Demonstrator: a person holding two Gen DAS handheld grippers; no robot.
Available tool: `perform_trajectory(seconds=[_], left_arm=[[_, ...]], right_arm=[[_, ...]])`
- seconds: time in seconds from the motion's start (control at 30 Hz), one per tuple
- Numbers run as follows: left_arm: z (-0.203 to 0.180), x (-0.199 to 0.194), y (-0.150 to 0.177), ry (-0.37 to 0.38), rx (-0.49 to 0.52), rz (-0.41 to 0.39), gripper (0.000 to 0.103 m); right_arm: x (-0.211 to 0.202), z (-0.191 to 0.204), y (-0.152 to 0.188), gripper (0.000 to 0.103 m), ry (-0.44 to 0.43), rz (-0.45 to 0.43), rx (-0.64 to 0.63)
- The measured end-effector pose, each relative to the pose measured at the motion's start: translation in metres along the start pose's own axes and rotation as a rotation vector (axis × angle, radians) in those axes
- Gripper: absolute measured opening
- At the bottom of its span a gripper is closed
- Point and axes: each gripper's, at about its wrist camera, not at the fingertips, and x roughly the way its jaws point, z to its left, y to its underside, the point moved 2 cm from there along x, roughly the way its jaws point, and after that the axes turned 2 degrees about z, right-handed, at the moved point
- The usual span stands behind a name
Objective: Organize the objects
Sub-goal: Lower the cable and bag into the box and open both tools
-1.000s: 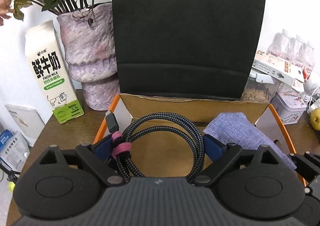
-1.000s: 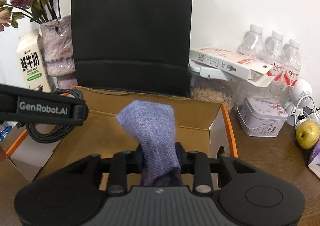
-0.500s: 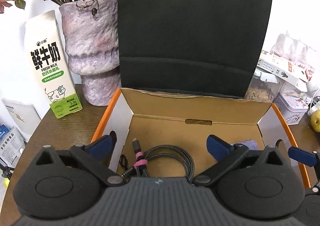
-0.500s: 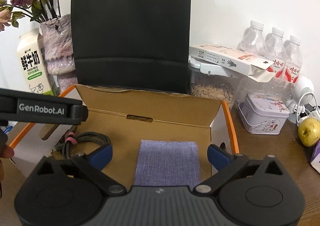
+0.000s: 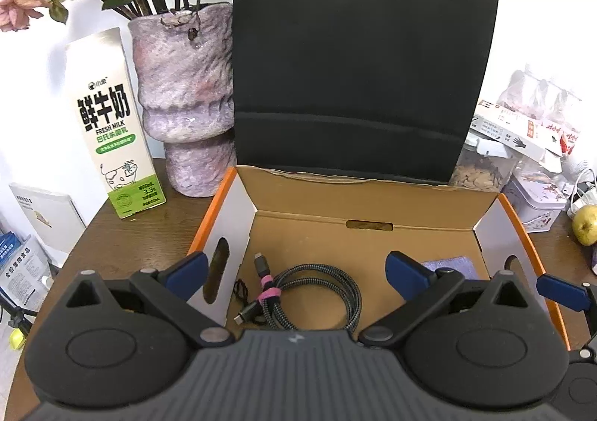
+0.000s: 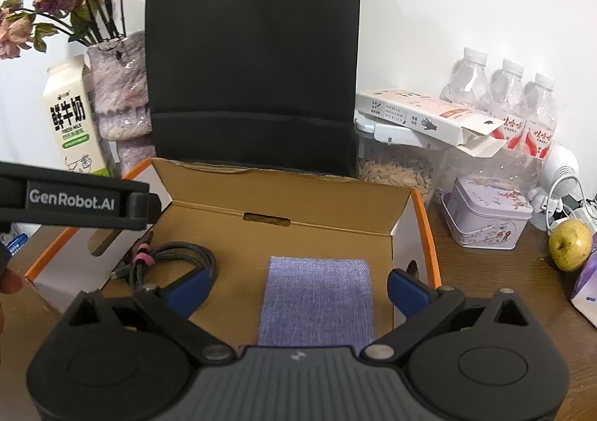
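An open cardboard box with orange edges stands on the wooden table. A coiled braided cable with a pink tie lies on its floor at the left; it also shows in the right wrist view. A folded purple cloth lies flat on the floor at the right, and its edge shows in the left wrist view. My left gripper is open and empty above the cable. My right gripper is open and empty above the cloth.
A black paper bag stands behind the box. A milk carton and a purple vase with dried flowers are at the left. Water bottles, a seed jar, a tin and a pear are at the right.
Both grippers opened and let go: the cable and the cloth dropped onto the box floor. Both grippers then drew up and back from the box.
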Motion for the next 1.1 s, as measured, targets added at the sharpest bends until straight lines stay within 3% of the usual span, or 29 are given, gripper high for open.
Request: perform_trajectory(seconds=[0.5, 1.1], left_arm=[[0.003, -0.047, 0.019, -0.001, 0.006, -0.015, 0.103], [-0.003, -0.128, 0.068, 0.030, 0.048, -0.057, 0.103]], right_arm=[[-0.052, 0.006, 0.017, 0.102, -0.001, -0.033, -0.012], [-0.137, 0.002, 0.060, 0.102, -0.017, -0.072, -0.036]])
